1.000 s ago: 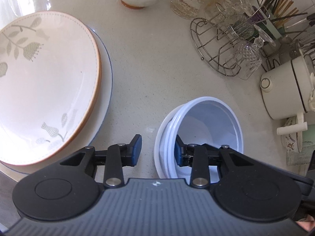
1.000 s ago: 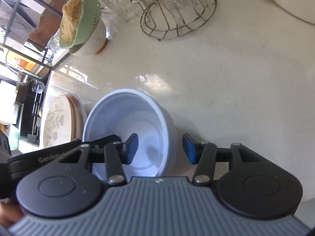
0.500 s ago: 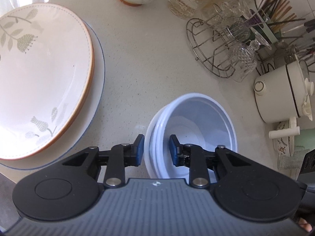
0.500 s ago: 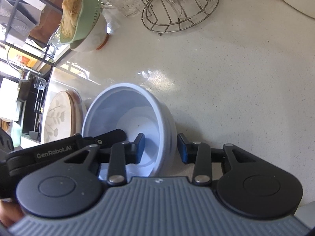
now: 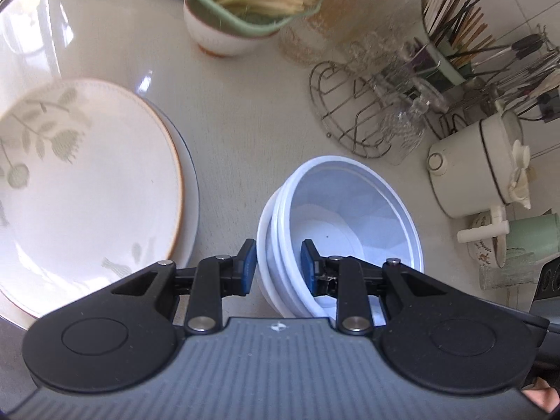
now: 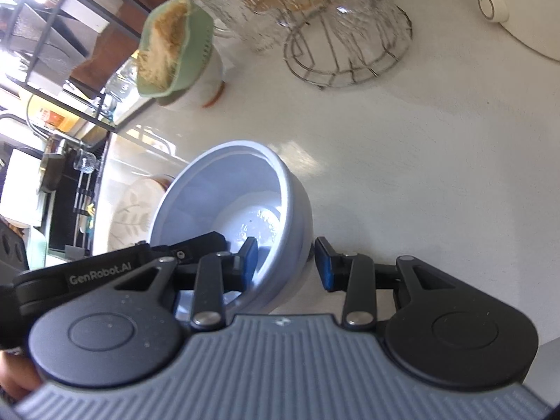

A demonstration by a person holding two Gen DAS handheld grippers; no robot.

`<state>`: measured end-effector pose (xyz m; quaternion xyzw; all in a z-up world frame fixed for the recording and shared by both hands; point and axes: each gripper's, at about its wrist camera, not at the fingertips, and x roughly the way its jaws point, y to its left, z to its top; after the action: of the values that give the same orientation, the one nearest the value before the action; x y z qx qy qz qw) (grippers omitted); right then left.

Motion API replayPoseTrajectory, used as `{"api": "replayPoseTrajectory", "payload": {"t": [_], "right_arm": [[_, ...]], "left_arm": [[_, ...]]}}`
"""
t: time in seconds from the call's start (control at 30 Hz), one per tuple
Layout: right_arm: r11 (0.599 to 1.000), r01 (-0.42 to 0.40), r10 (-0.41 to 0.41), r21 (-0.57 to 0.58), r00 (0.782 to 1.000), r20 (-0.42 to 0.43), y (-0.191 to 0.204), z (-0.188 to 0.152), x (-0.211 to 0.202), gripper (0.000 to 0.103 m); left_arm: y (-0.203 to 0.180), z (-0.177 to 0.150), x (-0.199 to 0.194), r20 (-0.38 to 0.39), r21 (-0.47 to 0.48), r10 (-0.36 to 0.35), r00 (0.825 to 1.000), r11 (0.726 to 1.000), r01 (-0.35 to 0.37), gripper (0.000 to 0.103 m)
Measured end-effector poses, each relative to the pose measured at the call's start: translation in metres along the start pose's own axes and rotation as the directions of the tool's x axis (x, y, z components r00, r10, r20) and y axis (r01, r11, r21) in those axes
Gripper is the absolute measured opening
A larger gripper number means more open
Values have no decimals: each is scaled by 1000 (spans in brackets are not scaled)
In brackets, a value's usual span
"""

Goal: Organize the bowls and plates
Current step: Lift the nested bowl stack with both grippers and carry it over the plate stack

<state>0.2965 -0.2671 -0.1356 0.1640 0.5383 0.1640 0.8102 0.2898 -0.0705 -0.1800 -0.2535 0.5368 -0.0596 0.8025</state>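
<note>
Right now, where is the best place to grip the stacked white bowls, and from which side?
Grip the rim wall of the stacked white bowls, from above, one finger inside and one outside. The stack is open-topped and wide, so only its thin rim fits between fingers; opposite sides probably balance it.

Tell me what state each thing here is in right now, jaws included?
White bowls: nested stack, tilted, gripped on opposite rims.
Left gripper: jaws shut on the bowls' rim.
Right gripper: jaws shut on the rim's other side.
Leaf-patterned plate: empty, stacked on another plate.
Green colander: full of pale strands, sitting in a bowl.
Wire rack: holding upturned glasses.
</note>
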Motion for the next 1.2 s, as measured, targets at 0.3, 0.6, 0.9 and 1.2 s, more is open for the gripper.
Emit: {"api": "replayPoseTrajectory", "payload": {"t": [0.3, 0.6, 0.9, 1.2], "right_arm": [[999, -15, 16, -35, 999, 45, 36, 11, -16, 39], [994, -31, 37, -103, 998, 57, 81, 13, -13, 39], [986, -44, 49, -163, 998, 29, 126, 8, 16, 39], [982, -45, 46, -182, 999, -1, 166, -6, 58, 39]], "left_arm": [[12, 16, -42, 46, 7, -31, 998, 1000, 30, 32], [42, 33, -76, 98, -16, -33, 995, 999, 35, 32], [92, 44, -91, 112, -58, -4, 994, 998, 11, 32], [145, 54, -91, 91, -74, 39, 995, 997, -33, 32]]}}
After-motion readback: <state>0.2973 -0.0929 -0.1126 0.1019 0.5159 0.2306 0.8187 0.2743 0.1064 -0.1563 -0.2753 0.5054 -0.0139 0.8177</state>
